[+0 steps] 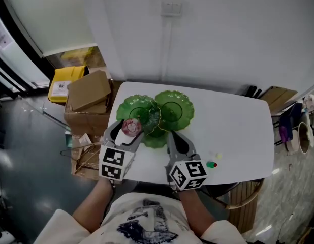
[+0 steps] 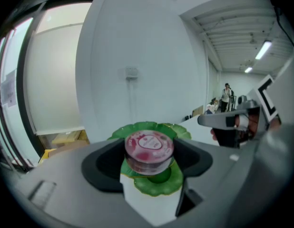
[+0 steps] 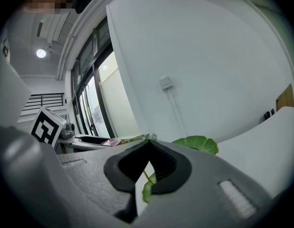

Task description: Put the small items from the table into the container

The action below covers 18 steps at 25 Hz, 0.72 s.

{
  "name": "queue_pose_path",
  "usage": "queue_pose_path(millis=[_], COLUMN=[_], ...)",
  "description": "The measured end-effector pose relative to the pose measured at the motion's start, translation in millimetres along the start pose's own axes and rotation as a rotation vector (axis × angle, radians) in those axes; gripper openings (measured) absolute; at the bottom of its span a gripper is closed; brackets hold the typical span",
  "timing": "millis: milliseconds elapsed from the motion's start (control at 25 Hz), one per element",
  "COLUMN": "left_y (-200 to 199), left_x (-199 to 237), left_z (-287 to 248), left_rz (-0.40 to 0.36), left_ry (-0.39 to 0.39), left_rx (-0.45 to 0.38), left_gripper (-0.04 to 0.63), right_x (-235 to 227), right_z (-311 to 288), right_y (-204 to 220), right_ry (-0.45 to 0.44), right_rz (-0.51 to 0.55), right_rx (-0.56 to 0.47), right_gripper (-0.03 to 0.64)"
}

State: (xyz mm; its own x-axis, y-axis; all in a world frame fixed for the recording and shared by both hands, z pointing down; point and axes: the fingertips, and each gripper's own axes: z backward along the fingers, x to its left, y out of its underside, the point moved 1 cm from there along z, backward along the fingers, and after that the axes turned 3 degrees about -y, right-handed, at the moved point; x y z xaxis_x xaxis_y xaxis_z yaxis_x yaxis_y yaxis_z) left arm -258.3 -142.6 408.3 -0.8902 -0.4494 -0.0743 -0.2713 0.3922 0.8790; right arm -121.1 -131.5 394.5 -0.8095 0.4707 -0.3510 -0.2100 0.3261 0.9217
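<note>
My left claw [image 1: 129, 130] grips a pink-lidded jelly cup [image 2: 149, 148] over the near rim of the green leaf dish [image 1: 173, 108] on the white table [image 1: 233, 121]. My right claw [image 1: 173, 136] is closed and empty. I'd centre the cup over a lobe, lower it, then release.

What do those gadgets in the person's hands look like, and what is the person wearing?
Each hand carries a light grey plastic tool: the left gripper and the right gripper, each with two curved jaws lined in black. Behind the jaws sits a white cube printed with black square markers. No cables show. The person wears a white T-shirt with a dark print.
</note>
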Motion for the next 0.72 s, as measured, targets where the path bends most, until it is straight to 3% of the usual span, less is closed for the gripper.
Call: queue_pose_path(millis=[720], left_y=[2.6], left_x=[34.5], left_z=[-18.2], left_rz=[-0.037], left_ry=[0.114], left_rx=[-0.011], left_gripper=[0.318], right_x=[21.2], right_z=[-32.0], right_y=[0.0], right_ry=[0.094], right_rz=[0.017], right_rx=[-0.031], right_gripper=[-0.003])
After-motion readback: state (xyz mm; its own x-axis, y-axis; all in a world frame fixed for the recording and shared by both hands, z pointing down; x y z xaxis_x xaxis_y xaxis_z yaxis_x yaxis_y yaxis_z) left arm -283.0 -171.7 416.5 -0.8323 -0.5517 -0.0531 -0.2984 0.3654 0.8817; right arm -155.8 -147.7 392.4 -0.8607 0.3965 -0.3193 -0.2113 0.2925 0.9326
